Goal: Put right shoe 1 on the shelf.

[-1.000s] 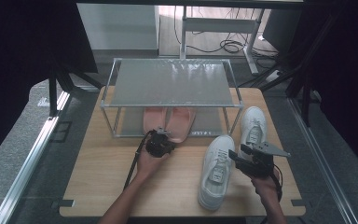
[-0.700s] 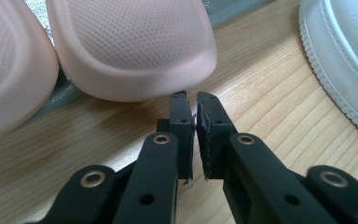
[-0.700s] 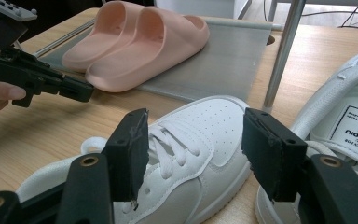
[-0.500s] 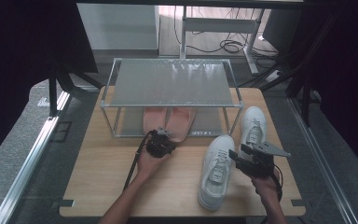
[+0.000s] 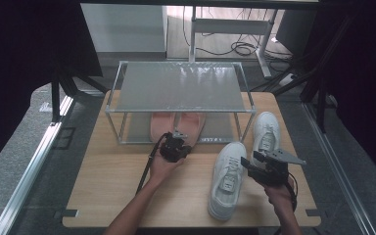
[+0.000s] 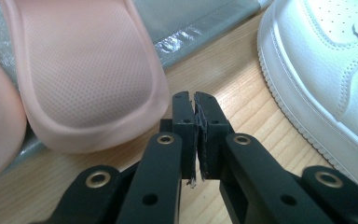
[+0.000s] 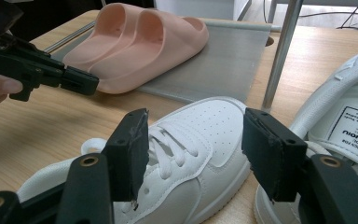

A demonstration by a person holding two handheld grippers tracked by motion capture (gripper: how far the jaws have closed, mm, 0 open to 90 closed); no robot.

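Left gripper [image 6: 195, 100]: jaws closing to shut, nothing between, sitting beside pink slide [image 6: 86, 70].
Right gripper [image 7: 193, 149]: jaws gaping wide over white sneaker [image 7: 186, 140].

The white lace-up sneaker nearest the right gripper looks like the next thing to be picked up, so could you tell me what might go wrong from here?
1. The right gripper hangs open over the white lace-up sneaker; the jaws could catch only the laces, letting the shoe swing or drop.
2. The second white sneaker lies close beside it and might get nudged.
3. The shut left gripper sits by the pink rubber slide sandals and could push them deeper under the metal rack.
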